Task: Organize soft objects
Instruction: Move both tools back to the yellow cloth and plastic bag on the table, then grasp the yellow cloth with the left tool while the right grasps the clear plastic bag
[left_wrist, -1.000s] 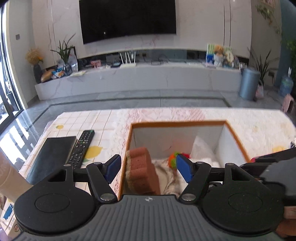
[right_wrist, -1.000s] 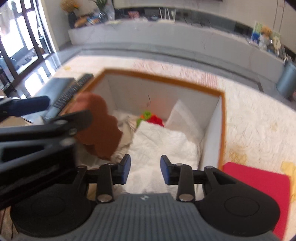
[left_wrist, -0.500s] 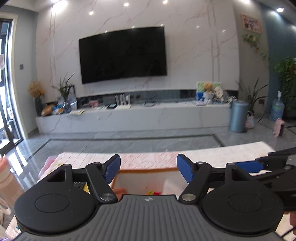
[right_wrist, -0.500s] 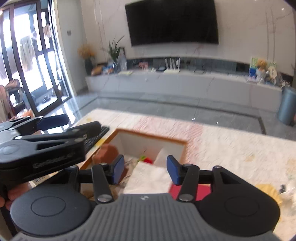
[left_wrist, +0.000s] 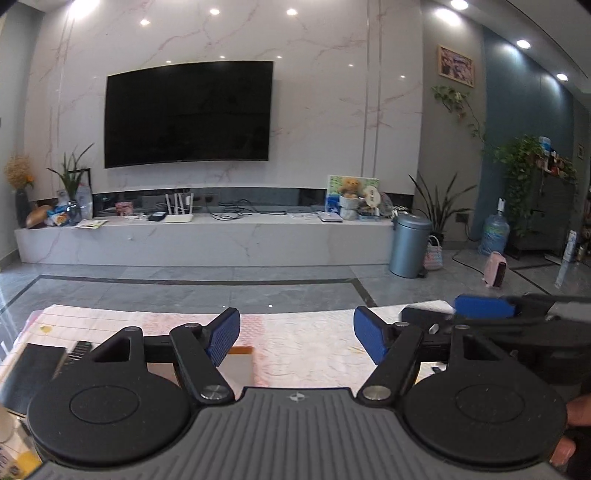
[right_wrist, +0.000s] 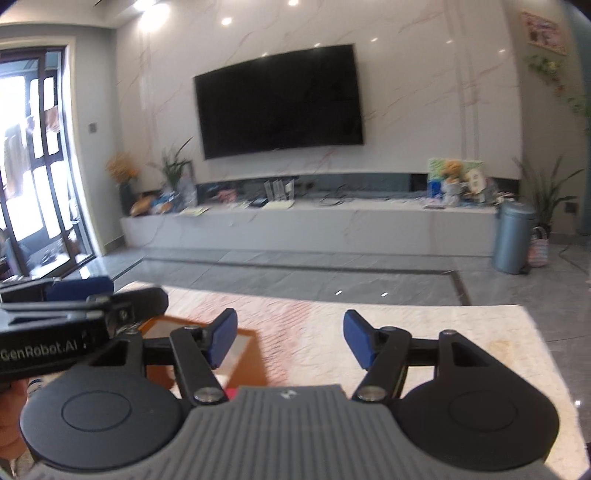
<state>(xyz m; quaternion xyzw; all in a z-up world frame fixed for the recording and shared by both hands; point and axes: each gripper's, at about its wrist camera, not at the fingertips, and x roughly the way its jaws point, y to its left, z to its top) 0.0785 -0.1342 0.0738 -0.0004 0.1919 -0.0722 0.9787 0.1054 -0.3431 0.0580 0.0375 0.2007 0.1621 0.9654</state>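
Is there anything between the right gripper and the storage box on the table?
Nothing visible blocks it. The right gripper, jaws opening and empty, is just above the box's orange rim. The left gripper stays off to the side.

- My left hand-held gripper (left_wrist: 295, 336) points forward and slightly down, blue pads wide apart with nothing between them.
- My right hand-held gripper (right_wrist: 290, 339) has its jaws opening, the gap between the pads empty.
- From the left wrist view, the right one lies at three o'clock, just beside it.
- A fingertip (left_wrist: 563, 448) shows at five o'clock.
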